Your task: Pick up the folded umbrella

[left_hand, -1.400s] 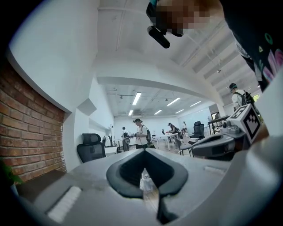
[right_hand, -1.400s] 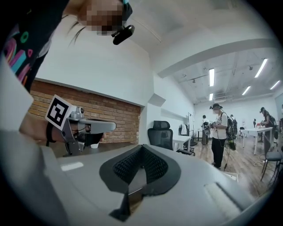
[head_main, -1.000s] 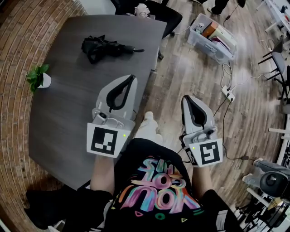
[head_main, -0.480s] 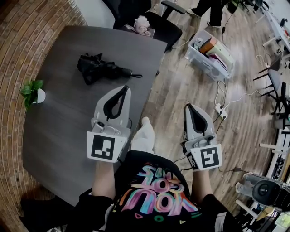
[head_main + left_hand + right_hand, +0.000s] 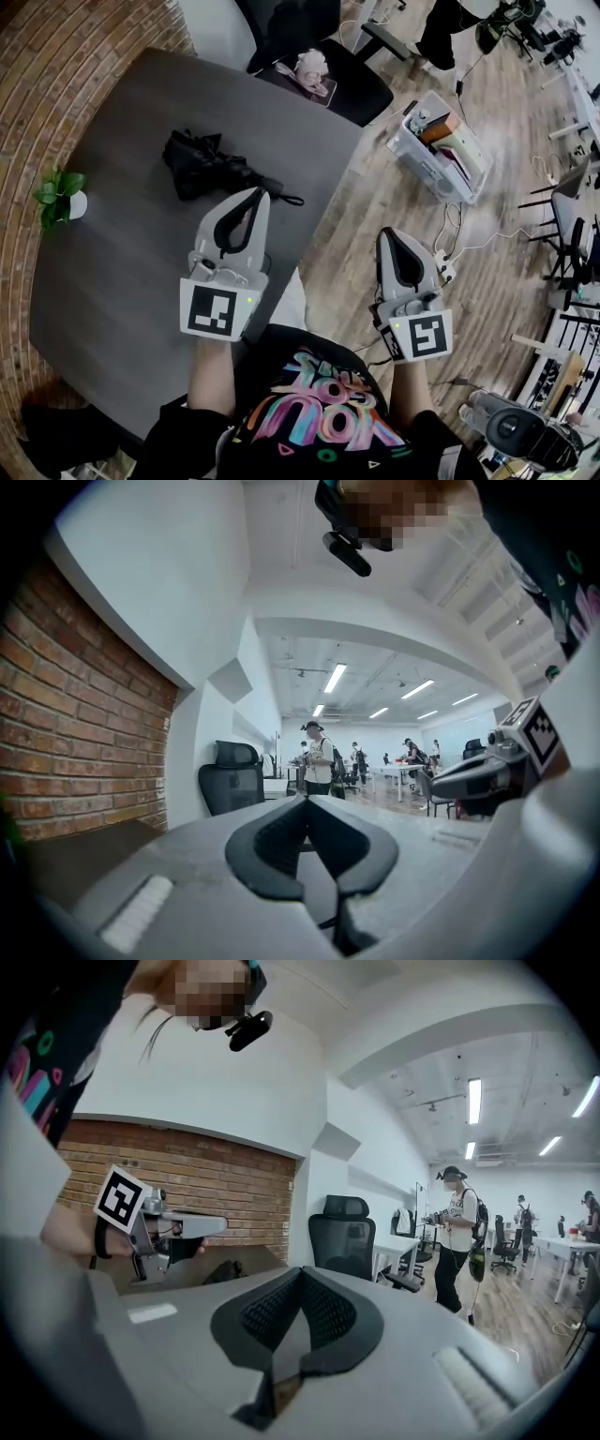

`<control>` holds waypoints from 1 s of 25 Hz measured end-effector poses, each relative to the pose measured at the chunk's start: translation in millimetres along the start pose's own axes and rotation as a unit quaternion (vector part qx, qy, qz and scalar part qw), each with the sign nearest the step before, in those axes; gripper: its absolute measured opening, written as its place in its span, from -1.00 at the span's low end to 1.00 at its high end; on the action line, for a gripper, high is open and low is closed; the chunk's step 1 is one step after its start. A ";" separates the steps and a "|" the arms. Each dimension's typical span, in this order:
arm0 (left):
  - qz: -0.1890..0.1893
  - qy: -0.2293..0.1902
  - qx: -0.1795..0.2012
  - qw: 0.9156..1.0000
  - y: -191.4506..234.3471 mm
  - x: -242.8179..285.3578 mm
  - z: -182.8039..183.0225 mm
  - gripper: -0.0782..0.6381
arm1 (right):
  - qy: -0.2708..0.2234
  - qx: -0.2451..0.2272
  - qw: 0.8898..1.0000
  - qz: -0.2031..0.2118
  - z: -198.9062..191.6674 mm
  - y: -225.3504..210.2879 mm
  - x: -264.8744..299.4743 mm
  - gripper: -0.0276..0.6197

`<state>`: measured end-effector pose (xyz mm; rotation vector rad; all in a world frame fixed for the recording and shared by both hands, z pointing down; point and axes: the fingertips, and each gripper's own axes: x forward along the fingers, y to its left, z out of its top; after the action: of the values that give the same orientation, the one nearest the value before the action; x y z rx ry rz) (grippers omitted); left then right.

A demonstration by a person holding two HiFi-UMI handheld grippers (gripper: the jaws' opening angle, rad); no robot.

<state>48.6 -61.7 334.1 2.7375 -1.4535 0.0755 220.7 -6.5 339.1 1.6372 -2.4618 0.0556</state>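
Observation:
The folded black umbrella lies on the grey table, its thin strap end pointing right toward the table edge. My left gripper is over the table with its tips just short of that strap end, jaws shut and empty. In the left gripper view the shut jaws hide the umbrella. My right gripper hangs beside the table over the wooden floor, shut on nothing. The right gripper view shows its closed tips and the umbrella as a dark lump beyond the left gripper.
A small potted plant stands near the table's left edge by the brick wall. A black office chair with a pink item stands behind the table. A clear storage bin and cables lie on the floor at right. People stand far off.
Both grippers have moved forward. The left one's tips, a good way short of the umbrella before, are now close to its strap end. Both jaws stayed shut.

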 end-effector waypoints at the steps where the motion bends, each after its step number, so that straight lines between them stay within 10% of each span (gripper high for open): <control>1: 0.008 0.002 0.000 1.000 7.1 1.3 -2.9 -0.81 | 0.003 -0.002 1.000 0.006 -0.4 0.2 7.5 -0.91; 13: 0.124 0.014 -0.014 0.992 74.0 -33.2 -12.1 -0.81 | 0.011 -0.022 0.995 0.093 10.3 20.6 84.0 -0.91; 25: 0.276 0.004 -0.022 0.961 140.1 -66.3 -2.8 -0.82 | -0.003 -0.042 0.967 0.250 31.9 75.6 177.0 -0.91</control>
<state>-104.7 -85.2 334.6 2.2087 -2.1358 0.0679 80.6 -142.3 343.8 0.9488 -2.7728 0.0127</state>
